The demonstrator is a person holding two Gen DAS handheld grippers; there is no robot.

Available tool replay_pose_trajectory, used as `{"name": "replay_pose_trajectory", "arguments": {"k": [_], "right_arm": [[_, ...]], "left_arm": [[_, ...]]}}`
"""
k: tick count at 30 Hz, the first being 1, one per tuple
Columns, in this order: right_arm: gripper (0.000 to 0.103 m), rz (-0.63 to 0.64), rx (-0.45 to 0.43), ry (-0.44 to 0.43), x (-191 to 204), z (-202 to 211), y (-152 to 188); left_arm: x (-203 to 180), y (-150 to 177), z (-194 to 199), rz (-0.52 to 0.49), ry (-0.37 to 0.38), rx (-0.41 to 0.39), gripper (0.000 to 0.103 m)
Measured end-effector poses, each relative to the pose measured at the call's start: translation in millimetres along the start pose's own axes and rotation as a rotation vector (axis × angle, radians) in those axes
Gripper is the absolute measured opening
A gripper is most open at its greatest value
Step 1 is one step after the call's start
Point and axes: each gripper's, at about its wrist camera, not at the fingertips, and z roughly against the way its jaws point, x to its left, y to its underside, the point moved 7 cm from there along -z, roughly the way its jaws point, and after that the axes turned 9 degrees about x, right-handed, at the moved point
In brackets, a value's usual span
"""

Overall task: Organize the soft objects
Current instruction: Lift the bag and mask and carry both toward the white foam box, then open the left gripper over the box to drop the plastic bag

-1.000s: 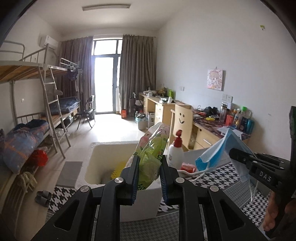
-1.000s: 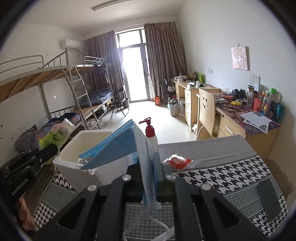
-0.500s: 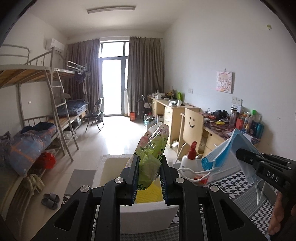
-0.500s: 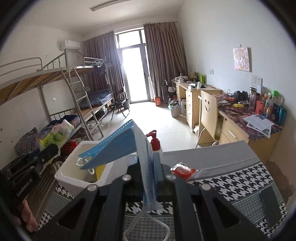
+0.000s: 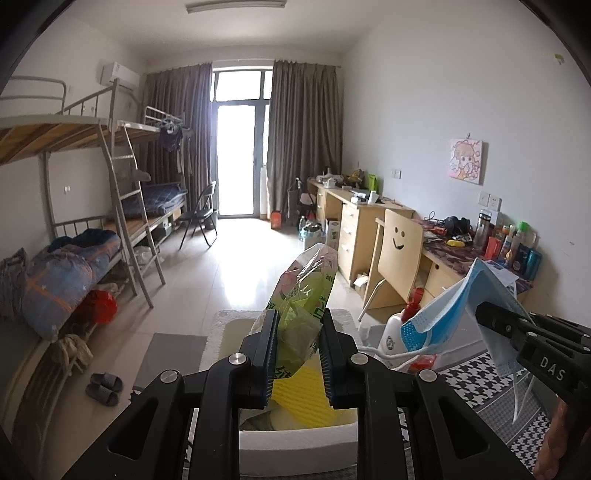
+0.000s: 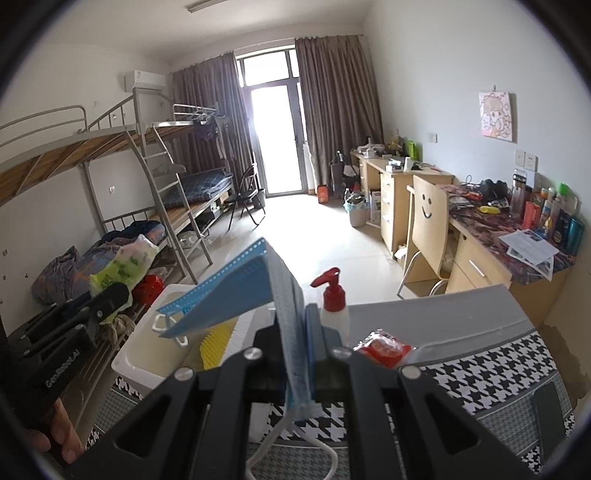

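Both grippers loaded: my left gripper (image 5: 297, 354) is clamped on a green plastic packet (image 5: 303, 299) above the white foam box (image 5: 295, 441); my right gripper (image 6: 295, 354) pinches a blue face mask (image 6: 236, 291) beside the red-capped pump bottle (image 6: 334, 299).

Daylight pours through the balcony door (image 5: 238, 162) ahead of me, blown out to white, and throws a bright glare patch across the floor (image 5: 229, 273). The ceiling lamp (image 5: 236, 5) looks unlit. My tongs sit dark against it, close and slightly soft. Both fisheye views bend the walls and bunk bed (image 6: 110, 155) outward, with black vignette in the corners.
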Motion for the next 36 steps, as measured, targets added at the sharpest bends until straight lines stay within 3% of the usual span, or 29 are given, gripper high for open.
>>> {"name": "replay_pose_trajectory", "arguments": {"k": [31,36], "right_arm": [[0.011,0.010,0.087,-0.032,17,-34,-4],[0.011,0.010,0.088,-0.030,17,-36,-5]], "left_arm": [[40,29,-63,0.017,-0.052,0.179,0.025],[44,27,-60,0.021,-0.067,0.163,0.068]]}}
